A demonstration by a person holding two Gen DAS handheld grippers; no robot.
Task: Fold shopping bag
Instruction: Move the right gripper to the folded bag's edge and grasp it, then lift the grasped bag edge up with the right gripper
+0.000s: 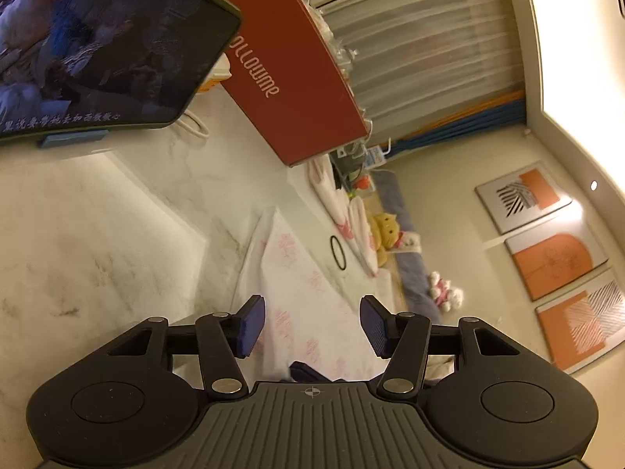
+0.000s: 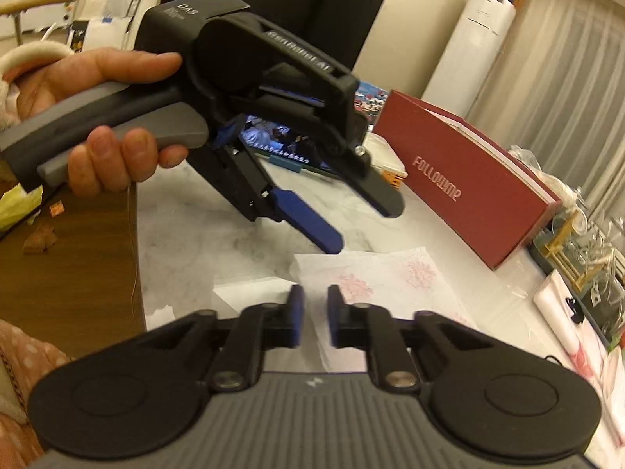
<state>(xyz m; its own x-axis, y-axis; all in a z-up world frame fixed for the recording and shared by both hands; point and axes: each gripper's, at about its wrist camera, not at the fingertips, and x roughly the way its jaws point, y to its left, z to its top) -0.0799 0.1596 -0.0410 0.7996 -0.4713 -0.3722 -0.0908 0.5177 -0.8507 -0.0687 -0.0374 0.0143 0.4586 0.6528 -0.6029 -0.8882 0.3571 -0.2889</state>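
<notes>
A white shopping bag (image 1: pixel 297 273) printed with pink motifs lies flat on the marble table (image 1: pixel 97 234). My left gripper (image 1: pixel 312 312) hovers just above it, open, with the bag visible between its blue pads (image 1: pixel 252 324) and nothing pinched. In the right wrist view a hand (image 2: pixel 109 78) holds the left gripper (image 2: pixel 351 215) above the far edge of the bag (image 2: pixel 390 285). My right gripper (image 2: pixel 312 308) is low over the bag's near part. Its blurred pads are drawn together to a narrow slit, and I see nothing clamped between them.
A red box (image 2: pixel 468 183) lettered FOLLOWME lies along the table's far side, and a tablet (image 2: pixel 281 140) playing video stands behind. A black elastic ring (image 1: pixel 338 252) and more pink-printed bags (image 1: pixel 351 211) lie beyond the bag. A wooden table (image 2: pixel 78 254) with scraps adjoins at left.
</notes>
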